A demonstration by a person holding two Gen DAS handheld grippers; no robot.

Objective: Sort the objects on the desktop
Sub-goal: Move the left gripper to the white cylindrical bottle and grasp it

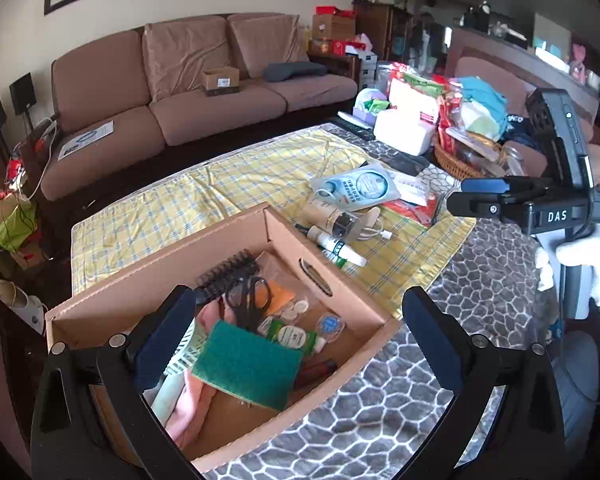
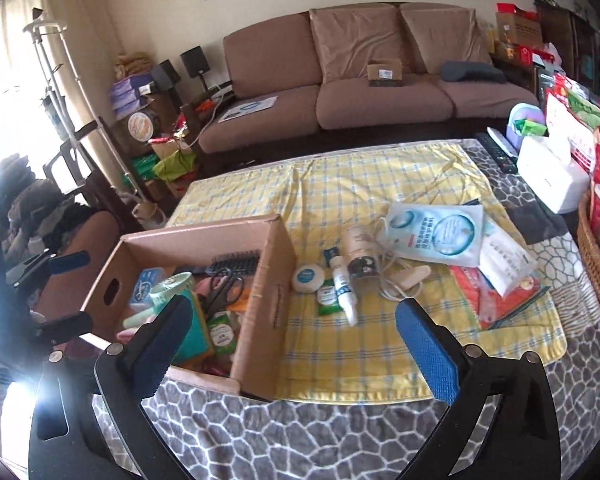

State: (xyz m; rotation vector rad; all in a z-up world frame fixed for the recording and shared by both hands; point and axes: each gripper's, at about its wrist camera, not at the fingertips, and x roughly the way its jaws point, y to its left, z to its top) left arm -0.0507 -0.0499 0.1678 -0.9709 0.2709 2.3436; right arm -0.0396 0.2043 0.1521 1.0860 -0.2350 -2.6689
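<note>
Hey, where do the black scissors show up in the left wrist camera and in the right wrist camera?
Left wrist view: the black scissors lie inside the cardboard box, left of centre, just above the green sponge.
Right wrist view: the scissors lie in the same box, left of centre, below the black comb.
Shared landmark: the yellow checked cloth under the box.

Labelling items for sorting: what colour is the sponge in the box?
Green; the sponge shows best in the left wrist view.

Box [image 2: 260,320] walls hem the crammed inside; bare yellow cloth [image 2: 340,360] lies open beside it.
</note>
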